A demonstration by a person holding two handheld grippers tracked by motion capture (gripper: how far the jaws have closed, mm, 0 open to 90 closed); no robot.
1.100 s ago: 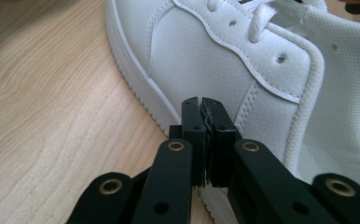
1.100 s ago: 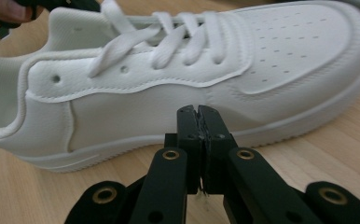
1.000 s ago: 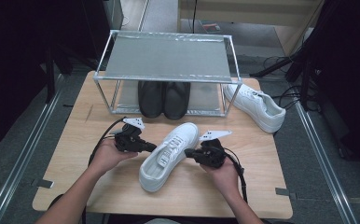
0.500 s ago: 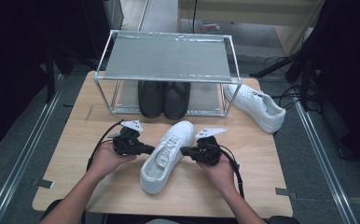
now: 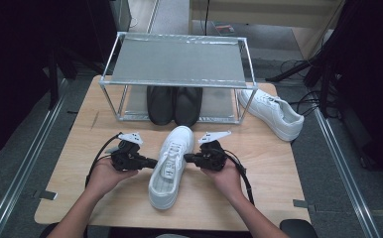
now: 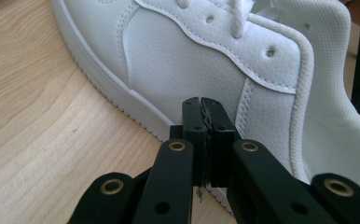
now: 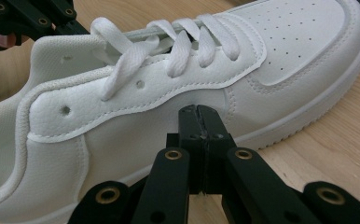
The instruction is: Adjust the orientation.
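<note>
Sneaker (image 5: 171,166) between both closed, empty hand-held grippers, left (image 6: 201,103), right (image 7: 198,111), shoe rack (image 5: 178,62) overhead

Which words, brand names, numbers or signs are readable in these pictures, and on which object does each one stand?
None can be read.
White shoe between the two grippers: no lettering or logo on the sides in view.
Second white shoe, black shoes, rack: no text seen.

A white laced sneaker (image 5: 170,166) stands upright mid-table, toe pointing toward the rack's black shoes
</note>
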